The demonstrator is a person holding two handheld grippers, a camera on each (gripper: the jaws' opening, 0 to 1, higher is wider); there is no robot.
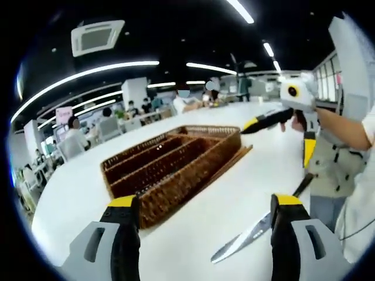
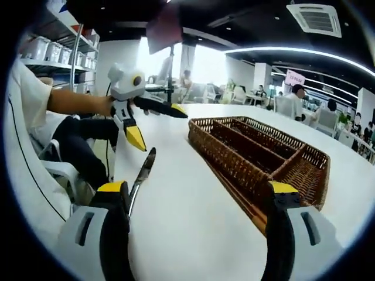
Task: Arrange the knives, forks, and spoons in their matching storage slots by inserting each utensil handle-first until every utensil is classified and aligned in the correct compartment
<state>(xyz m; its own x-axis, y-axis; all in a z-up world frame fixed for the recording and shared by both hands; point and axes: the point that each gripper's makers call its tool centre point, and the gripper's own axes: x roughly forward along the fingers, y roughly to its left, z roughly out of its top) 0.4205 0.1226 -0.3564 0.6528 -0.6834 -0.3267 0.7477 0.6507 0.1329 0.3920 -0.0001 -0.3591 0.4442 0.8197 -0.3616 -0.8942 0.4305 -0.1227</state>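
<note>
Here I hold both grippers low over the white bench [image 1: 234,175], each pointing forward across it. My left gripper [image 1: 205,211] has its fingers [image 1: 126,228] spread wide with nothing between them; the bare bench shows in the gap. My right gripper [image 2: 196,199] stands the same way, fingers [image 2: 114,205] far apart and holding nothing.

In the left gripper view, my right gripper [image 1: 275,126] comes in from the right, raised above the bench with its yellow-tipped fingers splayed, one reaching out toward the tray and one hanging down. My forearm [image 1: 345,126] runs back from it to the right edge. In the right gripper view, my left gripper [image 2: 155,123] comes in from the left, also held up off the bench and opened wide, one finger level toward the tray and one pointing down, with my forearm [image 2: 76,102] behind it.

The wicker tray [image 1: 176,164] lies on the bench ahead, its long compartments side by side with a short one across the far end. In the right gripper view the tray [image 2: 258,152] sits to the right of the gap.

The knife [image 1: 258,231] lies flat on the bench, apart from the tray, blade toward me and dark handle pointing away. In the right gripper view the knife [image 2: 140,175] lies just beside my left-hand finger, under the other gripper.
</note>
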